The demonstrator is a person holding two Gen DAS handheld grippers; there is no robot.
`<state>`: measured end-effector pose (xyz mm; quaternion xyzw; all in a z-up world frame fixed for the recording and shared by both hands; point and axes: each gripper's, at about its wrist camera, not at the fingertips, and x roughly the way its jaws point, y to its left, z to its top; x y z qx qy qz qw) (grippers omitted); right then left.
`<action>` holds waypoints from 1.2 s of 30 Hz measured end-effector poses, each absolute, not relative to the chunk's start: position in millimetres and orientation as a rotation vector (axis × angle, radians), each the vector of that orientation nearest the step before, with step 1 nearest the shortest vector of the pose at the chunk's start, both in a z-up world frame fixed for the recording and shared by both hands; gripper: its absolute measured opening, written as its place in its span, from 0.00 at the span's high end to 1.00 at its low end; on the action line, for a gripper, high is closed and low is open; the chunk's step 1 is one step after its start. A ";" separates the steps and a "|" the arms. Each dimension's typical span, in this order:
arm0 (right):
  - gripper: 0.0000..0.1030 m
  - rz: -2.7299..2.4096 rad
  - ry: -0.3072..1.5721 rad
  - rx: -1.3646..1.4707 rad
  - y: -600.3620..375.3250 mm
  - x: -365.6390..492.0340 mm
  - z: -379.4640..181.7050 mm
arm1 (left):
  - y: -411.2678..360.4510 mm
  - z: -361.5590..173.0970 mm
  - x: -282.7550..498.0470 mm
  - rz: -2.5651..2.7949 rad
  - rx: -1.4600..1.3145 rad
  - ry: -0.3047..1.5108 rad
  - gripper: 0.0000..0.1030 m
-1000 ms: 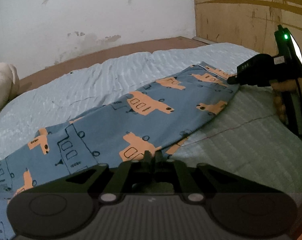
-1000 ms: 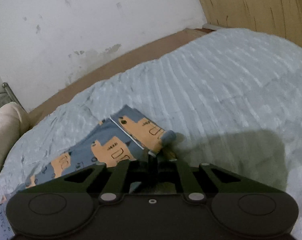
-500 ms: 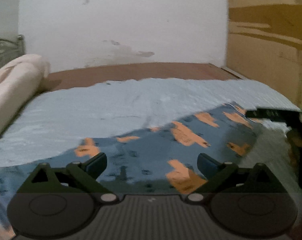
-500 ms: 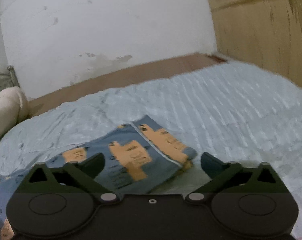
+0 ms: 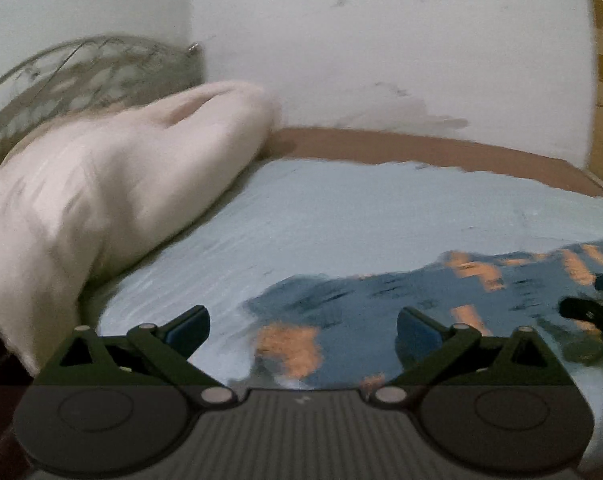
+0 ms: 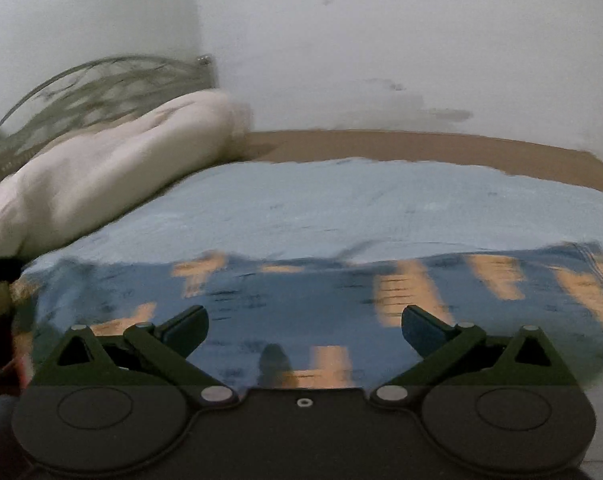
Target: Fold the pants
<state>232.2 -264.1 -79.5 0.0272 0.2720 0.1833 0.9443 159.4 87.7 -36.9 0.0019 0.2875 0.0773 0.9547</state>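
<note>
Both your left hand-held gripper [image 5: 303, 330] and right hand-held gripper [image 6: 304, 330] hover spread wide, empty, over the pants [image 6: 321, 300] on the bed [image 6: 341, 204], seemingly between folds; next, pinch an edge.

Both wrist views look low across the bed [image 5: 341, 216] toward the wall [image 6: 381, 40], apparently sharing the pillow [image 5: 121, 184].

Bed [image 6: 341, 208], pale blue cover; pants [image 6: 301, 300] flat; pillow [image 6: 101, 176] left

A stained white wall [image 5: 381, 60] fills the upper frame; a metal headboard [image 5: 81, 68] at upper left, a cream pillow [image 5: 113, 184] below, a pale blue bedspread [image 6: 341, 204] across the middle.
</note>
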 end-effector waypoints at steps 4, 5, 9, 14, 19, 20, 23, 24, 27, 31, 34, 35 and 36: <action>0.01 0.440 0.583 0.023 -218.1 231.6 -86.4 | 131.9 -54.4 168.9 0.136 -0.147 0.618 0.03; 0.01 0.444 0.589 0.025 -210.5 230.4 -87.1 | 139.8 -57.4 172.2 0.121 -0.185 0.629 0.04; 0.01 0.439 0.619 0.043 -189.9 228.2 -91.3 | 162.3 -76.5 181.7 0.028 -0.317 0.679 0.26; 0.01 0.415 0.642 0.067 -189.5 227.7 -95.8 | 171.6 -87.6 191.3 -0.005 -0.421 0.705 0.47; 0.01 0.412 0.653 0.051 -189.6 228.3 -98.7 | 164.0 -78.6 192.9 0.022 -0.402 0.684 0.83; 0.01 0.412 0.654 0.049 -189.9 228.0 -98.7 | 159.8 -73.8 190.7 0.032 -0.390 0.667 0.84; 0.01 0.413 0.650 0.040 -188.8 228.8 -97.1 | 152.5 -51.0 176.4 0.077 -0.359 0.602 0.88; 0.01 0.414 0.648 0.037 -188.7 228.8 -96.8 | 150.1 -43.6 169.7 0.094 -0.344 0.578 0.91; 0.01 0.419 0.633 0.029 -189.1 228.0 -93.6 | 149.0 -35.7 156.6 0.123 -0.342 0.551 0.92; 0.01 0.430 0.634 0.028 -190.2 231.2 -95.1 | 146.3 -53.3 159.5 0.156 -0.315 0.615 0.91; 0.01 0.428 0.660 0.019 -189.8 234.9 -101.0 | 144.6 -69.8 162.8 0.151 -0.268 0.649 0.87; 0.01 0.437 0.660 0.018 -190.9 234.9 -101.5 | 144.6 -71.6 161.6 0.143 -0.271 0.654 0.85; 0.01 0.448 0.659 0.019 -192.1 235.5 -100.9 | 144.3 -71.8 160.6 0.143 -0.269 0.658 0.82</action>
